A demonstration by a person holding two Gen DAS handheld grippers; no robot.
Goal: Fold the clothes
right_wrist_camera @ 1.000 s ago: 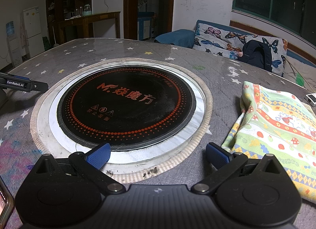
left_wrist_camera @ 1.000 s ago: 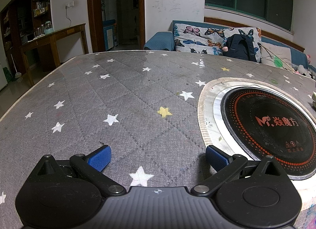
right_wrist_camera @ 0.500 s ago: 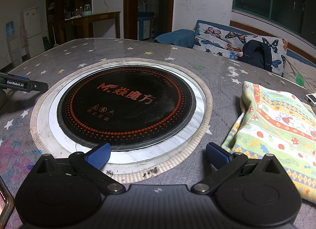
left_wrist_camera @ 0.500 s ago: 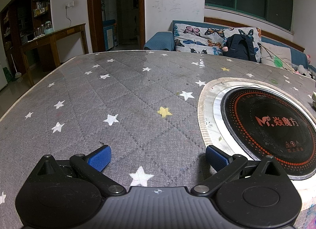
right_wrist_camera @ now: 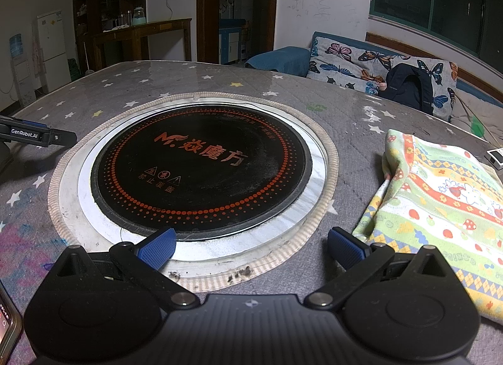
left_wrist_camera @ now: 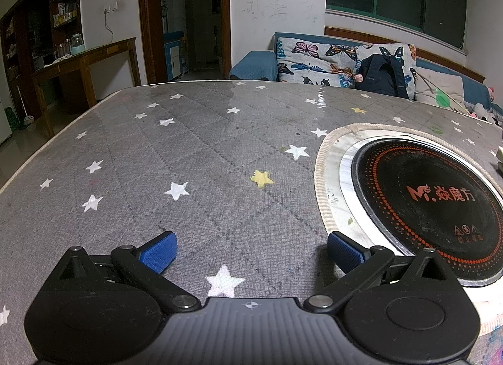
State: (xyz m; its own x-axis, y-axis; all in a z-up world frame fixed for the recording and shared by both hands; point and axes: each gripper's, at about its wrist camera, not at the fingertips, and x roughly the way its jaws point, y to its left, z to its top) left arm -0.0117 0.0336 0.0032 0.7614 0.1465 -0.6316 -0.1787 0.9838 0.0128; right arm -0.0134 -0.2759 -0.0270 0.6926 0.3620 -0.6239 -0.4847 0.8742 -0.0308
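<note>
A colourful patterned garment (right_wrist_camera: 440,207), green, yellow and orange with mushrooms and rabbits, lies crumpled on the grey star-print table at the right of the right wrist view. My right gripper (right_wrist_camera: 251,247) is open and empty, low over the table, with its right finger just left of the garment's near edge. My left gripper (left_wrist_camera: 251,253) is open and empty over bare tablecloth, left of the round black cooktop (left_wrist_camera: 433,207). A sliver of the garment (left_wrist_camera: 500,157) shows at the right edge of the left wrist view. The left gripper's finger (right_wrist_camera: 37,137) shows at the left of the right wrist view.
The round black induction cooktop (right_wrist_camera: 201,166) is set in the table's middle, ringed in metal. A phone (right_wrist_camera: 8,324) lies at the near left. A small dark object (right_wrist_camera: 495,157) sits beyond the garment. A sofa with a backpack (right_wrist_camera: 405,88) stands behind the table.
</note>
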